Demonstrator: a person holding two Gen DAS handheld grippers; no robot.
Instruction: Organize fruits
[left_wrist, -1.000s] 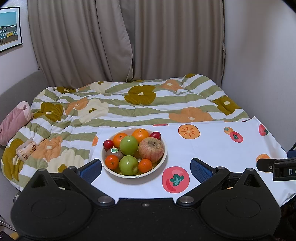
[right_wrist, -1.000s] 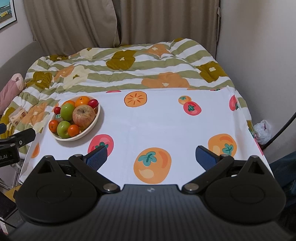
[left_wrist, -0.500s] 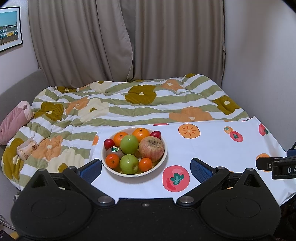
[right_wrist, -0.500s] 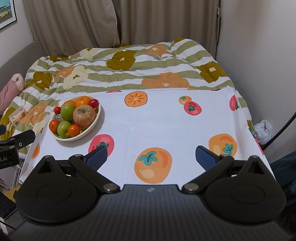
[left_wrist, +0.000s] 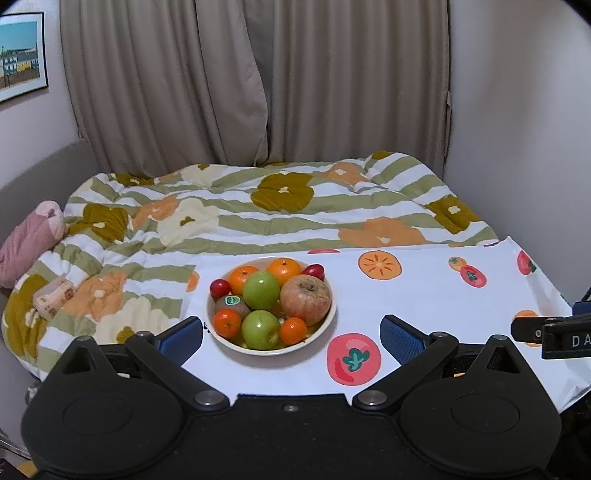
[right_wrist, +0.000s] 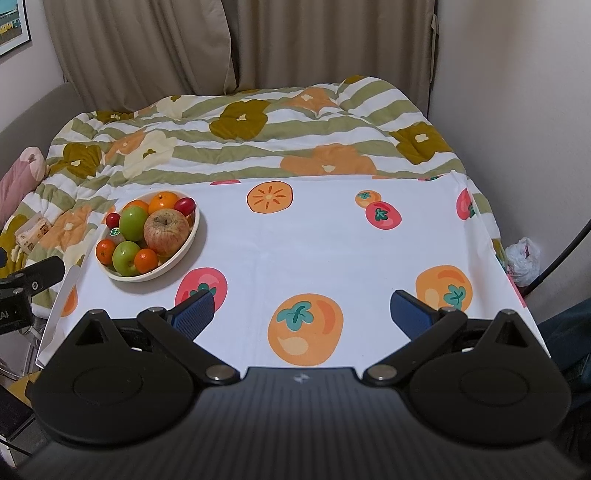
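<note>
The fruits are all sitting heaped in one shallow cream bowl, which is resting at about nine o'clock on the white tablecloth as the right wrist camera sees it. A large russet-red apple is leaning against the bowl's three o'clock side; two smooth green apples are lying along the middle, glossy tangerines are filling the rim gaps, a fuzzy brown kiwi with a green sticker is tucked at nine o'clock, and small dark-red plums are perching at the edges. Piled this way, the round fruits are propping one another and the rim is keeping them from rolling off.

Gathered fruit like this fits either a mixed bowl waiting to be sorted or a finished gathering; the views are not settling which.

The left gripper is hovering just in front of the bowl, its blue ribbed pads spread wide and gripping nothing. The right gripper is hanging over bare cloth, well apart from the bowl, likewise gaping and empty.

The cloth, printed with persimmons and tomatoes, is lying flat, and beyond it, at twelve o'clock, a soft flowered striped quilt is spreading.
</note>
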